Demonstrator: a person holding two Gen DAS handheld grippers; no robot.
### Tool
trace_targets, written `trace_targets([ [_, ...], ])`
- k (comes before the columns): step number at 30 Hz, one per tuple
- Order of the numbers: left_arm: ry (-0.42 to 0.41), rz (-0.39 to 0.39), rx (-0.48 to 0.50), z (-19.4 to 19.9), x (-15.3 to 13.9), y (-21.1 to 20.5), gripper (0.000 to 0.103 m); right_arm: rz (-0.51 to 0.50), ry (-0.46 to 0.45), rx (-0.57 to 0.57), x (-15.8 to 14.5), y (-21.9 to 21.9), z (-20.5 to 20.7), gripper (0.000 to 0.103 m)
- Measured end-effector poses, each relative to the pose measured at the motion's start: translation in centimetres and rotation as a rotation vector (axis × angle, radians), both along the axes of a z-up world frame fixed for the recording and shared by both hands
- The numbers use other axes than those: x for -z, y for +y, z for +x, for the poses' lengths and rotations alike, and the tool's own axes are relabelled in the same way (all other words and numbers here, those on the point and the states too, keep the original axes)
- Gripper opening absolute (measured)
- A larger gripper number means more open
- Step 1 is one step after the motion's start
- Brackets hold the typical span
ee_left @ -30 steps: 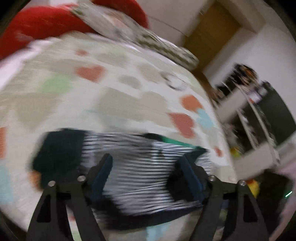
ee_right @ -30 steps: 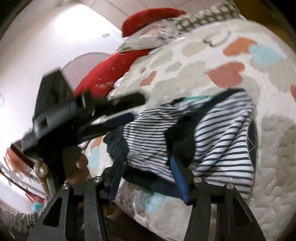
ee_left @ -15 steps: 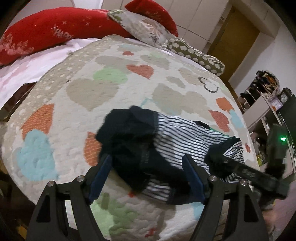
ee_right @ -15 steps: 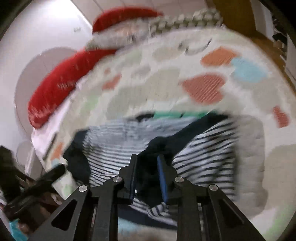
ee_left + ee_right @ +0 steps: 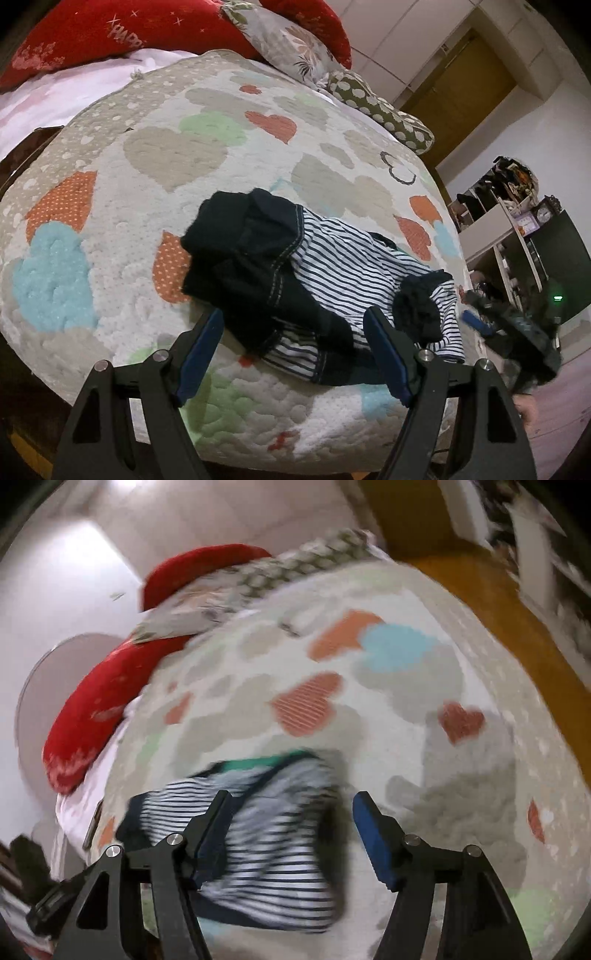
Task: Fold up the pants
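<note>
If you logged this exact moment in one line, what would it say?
task: fold pants | left hand-held gripper: open, empty | right hand-held gripper: open, empty | pants: bunched on bed

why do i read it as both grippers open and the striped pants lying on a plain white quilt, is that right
Not quite: the quilt isn't plain white; it is covered in coloured hearts, as the left wrist view shows. The left gripper and right gripper are both open, and the pants lie on the quilt.
</note>
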State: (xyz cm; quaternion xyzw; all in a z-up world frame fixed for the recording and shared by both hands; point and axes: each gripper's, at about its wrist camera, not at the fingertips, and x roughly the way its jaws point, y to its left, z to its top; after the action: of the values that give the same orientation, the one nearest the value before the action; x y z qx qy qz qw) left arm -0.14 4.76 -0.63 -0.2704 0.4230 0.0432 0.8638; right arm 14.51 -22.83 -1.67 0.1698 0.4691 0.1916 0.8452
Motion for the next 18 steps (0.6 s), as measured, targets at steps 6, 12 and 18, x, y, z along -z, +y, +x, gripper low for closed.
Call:
trace_targets([
  [6, 0.037, 0.028, -0.005, 0.4, 0.6, -0.5, 0.077, 0.177, 0.138, -0.095, 4.7, 1.6, 1.6, 0.023],
  [12, 0.034, 0.053, -0.02, 0.5, 0.4, -0.8, 0.077, 0.177, 0.019, 0.015, 0.9, -1.9, 1.8, 0.011],
  [18, 0.056, 0.059, 0.009, 1.1, 1.1, -1.7, 0.077, -0.076, 0.005, 0.031, -0.6, -2.4, 1.7, 0.021],
])
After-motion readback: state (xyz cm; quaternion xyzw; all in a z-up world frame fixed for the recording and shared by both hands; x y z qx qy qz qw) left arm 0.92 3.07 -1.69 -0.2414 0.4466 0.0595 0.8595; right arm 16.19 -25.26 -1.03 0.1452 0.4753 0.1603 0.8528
